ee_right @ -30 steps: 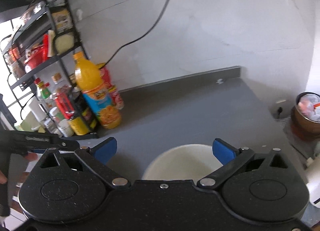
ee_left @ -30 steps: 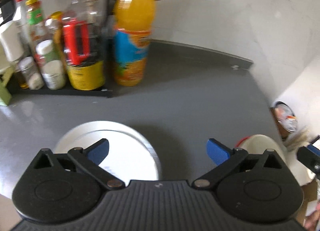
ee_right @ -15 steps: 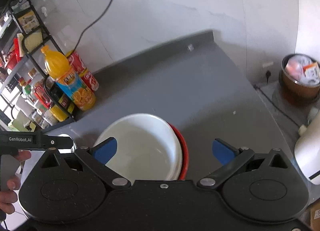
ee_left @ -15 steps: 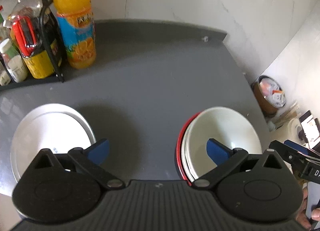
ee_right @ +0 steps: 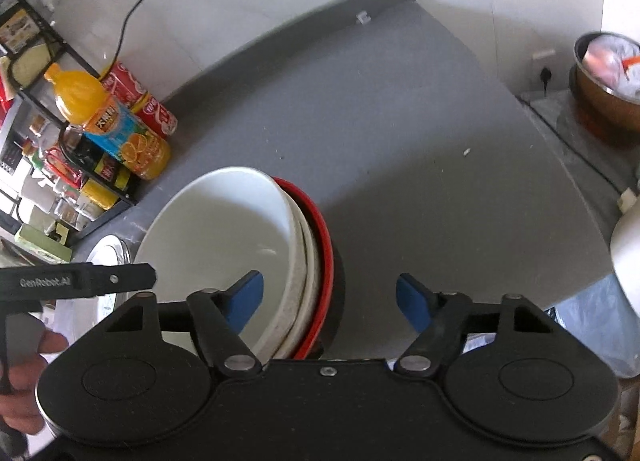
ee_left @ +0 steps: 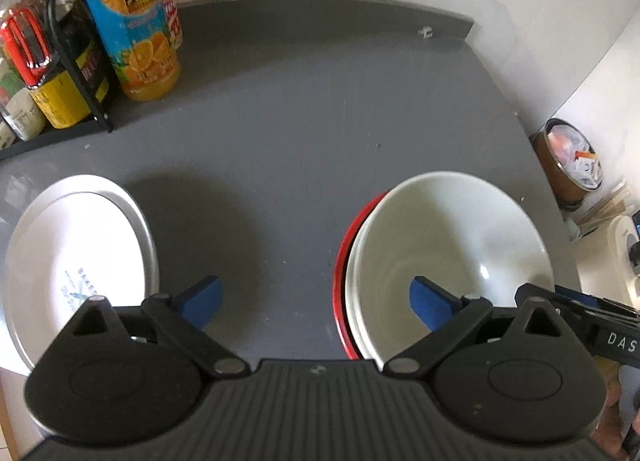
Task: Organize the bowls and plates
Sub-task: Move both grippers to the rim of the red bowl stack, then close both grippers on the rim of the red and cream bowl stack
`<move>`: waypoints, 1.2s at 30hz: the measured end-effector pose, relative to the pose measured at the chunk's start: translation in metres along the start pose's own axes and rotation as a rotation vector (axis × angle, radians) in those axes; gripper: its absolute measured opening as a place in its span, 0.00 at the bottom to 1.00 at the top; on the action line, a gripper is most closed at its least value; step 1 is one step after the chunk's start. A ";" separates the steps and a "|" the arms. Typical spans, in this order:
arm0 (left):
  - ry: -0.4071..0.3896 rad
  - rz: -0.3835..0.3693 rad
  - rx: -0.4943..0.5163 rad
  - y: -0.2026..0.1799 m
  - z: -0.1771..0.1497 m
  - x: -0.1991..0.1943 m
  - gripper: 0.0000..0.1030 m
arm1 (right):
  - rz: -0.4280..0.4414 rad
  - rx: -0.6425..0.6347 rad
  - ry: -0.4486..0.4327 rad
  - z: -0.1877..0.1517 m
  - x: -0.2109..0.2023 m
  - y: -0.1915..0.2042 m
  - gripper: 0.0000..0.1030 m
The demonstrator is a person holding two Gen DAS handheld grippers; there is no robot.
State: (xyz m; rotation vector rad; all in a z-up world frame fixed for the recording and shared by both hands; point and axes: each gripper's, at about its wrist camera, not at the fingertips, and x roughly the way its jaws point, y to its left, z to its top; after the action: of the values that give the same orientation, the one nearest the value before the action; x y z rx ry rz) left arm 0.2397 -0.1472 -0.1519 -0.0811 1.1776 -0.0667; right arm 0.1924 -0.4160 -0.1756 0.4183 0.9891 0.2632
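We look down on the grey counter (ee_left: 320, 121), bare across its middle, with the task's things at its near edge. The bowls (ee_left: 448, 253) sit nested on the right, a white one inside others and a red one outermost, close to the counter's right edge. The plates (ee_left: 76, 253) lie stacked flat on the left, well apart from the bowls. A juice bottle (ee_left: 132, 29) stands at the back left beside a rack of jars (ee_left: 36, 73). Our left gripper (ee_left: 316, 301) hangs spread wide and empty over the gap between the stacks; our right gripper (ee_right: 330, 301) is likewise wide and empty, straddling the bowls' right rim. Our worry: gripping only the top bowl's rim could drag or tip the offset nest toward the near edge, and smooth glaze may slip from the pads.
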 end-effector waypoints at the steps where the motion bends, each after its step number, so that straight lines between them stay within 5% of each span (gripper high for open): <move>1: 0.005 -0.002 0.000 -0.002 -0.001 0.004 0.96 | 0.006 0.002 0.007 0.000 0.002 -0.001 0.68; 9: 0.065 0.003 -0.009 -0.008 -0.005 0.031 0.74 | 0.031 0.013 0.046 0.001 0.017 -0.005 0.56; 18: 0.137 -0.098 -0.124 0.004 -0.009 0.049 0.24 | 0.036 -0.028 0.062 0.003 0.023 0.003 0.36; 36: 0.115 -0.136 -0.169 0.030 -0.008 0.031 0.22 | 0.030 -0.090 0.011 0.004 0.012 0.034 0.31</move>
State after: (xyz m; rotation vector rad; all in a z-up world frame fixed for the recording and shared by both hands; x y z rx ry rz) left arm 0.2443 -0.1203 -0.1860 -0.3100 1.2898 -0.0923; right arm 0.2015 -0.3819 -0.1676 0.3505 0.9787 0.3363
